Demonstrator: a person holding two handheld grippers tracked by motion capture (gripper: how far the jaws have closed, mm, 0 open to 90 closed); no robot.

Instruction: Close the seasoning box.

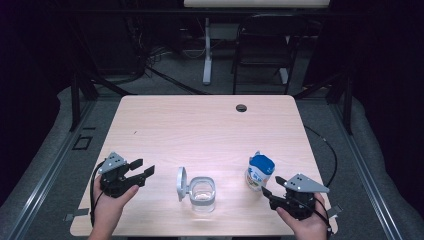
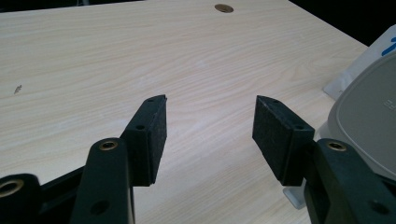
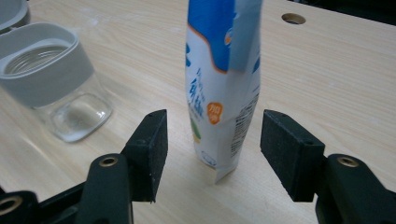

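Right gripper [image 3: 212,140] sits near the table's [image 1: 200,125] front right corner, its jaws spread wide with an upright blue-and-white pouch [image 3: 223,84] standing between them, the pads clear of its sides. Left gripper [image 2: 210,128], held near the front left edge, also has its jaws spread, with nothing between them. Between the two, close to the front edge, stands a clear jar [image 1: 203,194] with a grey collar, its grey lid [image 1: 181,183] hinged open on its left.

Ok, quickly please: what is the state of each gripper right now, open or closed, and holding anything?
Left gripper: open, holding nothing, over bare table.
Right gripper: open, holding nothing; the blue-and-white pouch stands between its jaws, not yet gripped.
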